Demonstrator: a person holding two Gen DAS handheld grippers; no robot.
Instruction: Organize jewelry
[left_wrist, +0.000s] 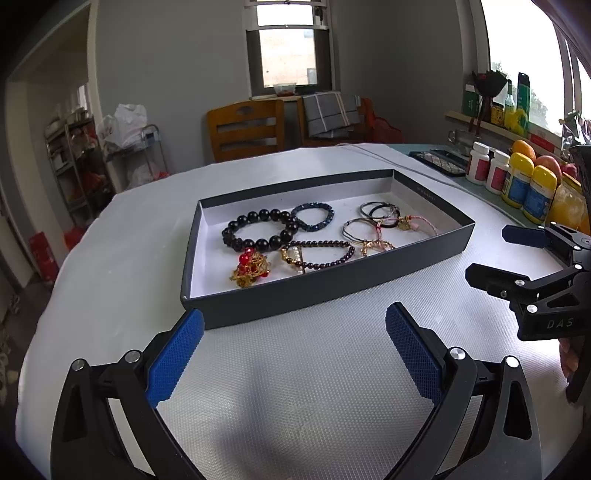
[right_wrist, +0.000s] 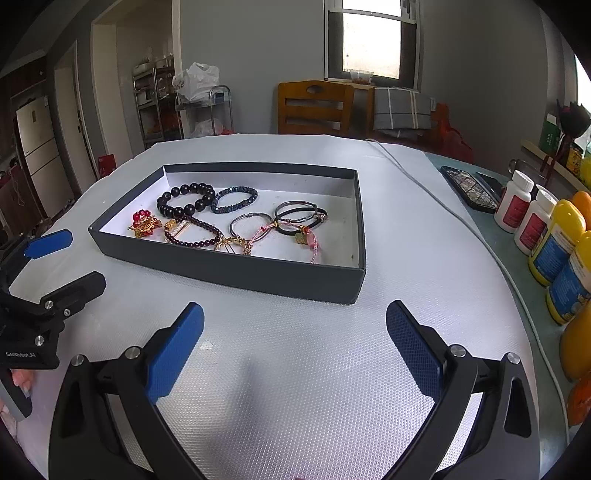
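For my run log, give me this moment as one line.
left gripper: open, empty | right gripper: open, empty | bracelets: all in dark tray | stage: nothing grasped

chair (left_wrist: 245, 129) | pill bottles (right_wrist: 515, 206) | yellow bottles (left_wrist: 532, 188) | cable (right_wrist: 417, 177) | fridge (right_wrist: 38, 147)

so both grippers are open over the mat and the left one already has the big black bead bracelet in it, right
Not quite. Both grippers are open over the mat, but the left gripper holds nothing. The big black bead bracelet lies in the dark tray with the other jewelry, as the left wrist view shows. The right gripper is empty too.
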